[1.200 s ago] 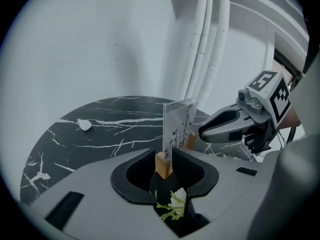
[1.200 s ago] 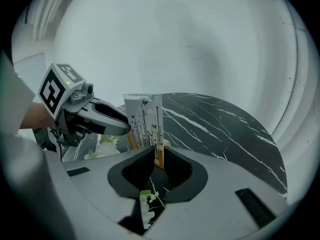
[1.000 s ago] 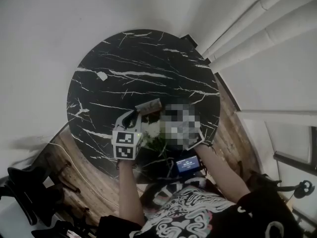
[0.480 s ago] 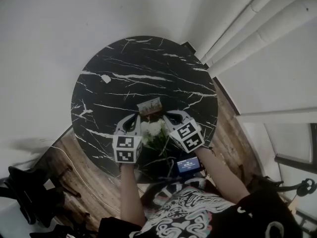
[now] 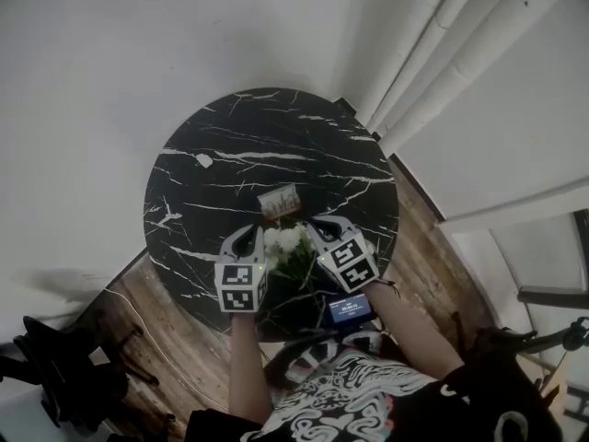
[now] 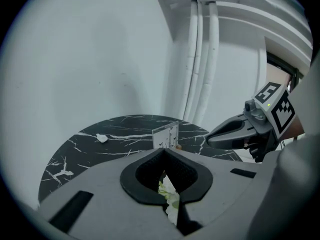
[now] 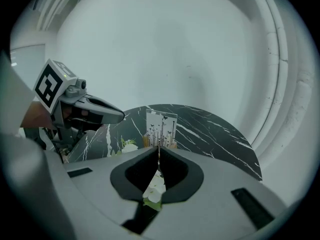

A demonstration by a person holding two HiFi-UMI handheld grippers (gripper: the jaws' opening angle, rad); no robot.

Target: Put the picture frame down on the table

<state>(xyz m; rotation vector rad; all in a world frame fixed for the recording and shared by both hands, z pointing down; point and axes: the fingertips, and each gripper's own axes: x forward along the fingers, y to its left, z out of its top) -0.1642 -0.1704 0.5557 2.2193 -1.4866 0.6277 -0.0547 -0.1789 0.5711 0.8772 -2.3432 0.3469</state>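
The picture frame (image 5: 279, 202) stands upright on the round black marble table (image 5: 230, 136), near its middle; it has a pale print with dark stems. It shows straight ahead in the left gripper view (image 6: 165, 136) and the right gripper view (image 7: 161, 128). My left gripper (image 5: 250, 233) and right gripper (image 5: 315, 226) hover near the table's front edge, a short way back from the frame, apart from it. Both are shut with nothing held. White flowers (image 5: 284, 241) lie between and below them.
A small white scrap (image 5: 203, 160) lies on the table's far left. White pipes (image 5: 414, 72) run along the wall at the right. A small lit screen (image 5: 348, 308) sits at the person's chest. Wooden floor (image 5: 175, 311) surrounds the table.
A second ago my left gripper's tip was at the frame. Both grippers have since drawn back toward the person, and the frame stands alone.
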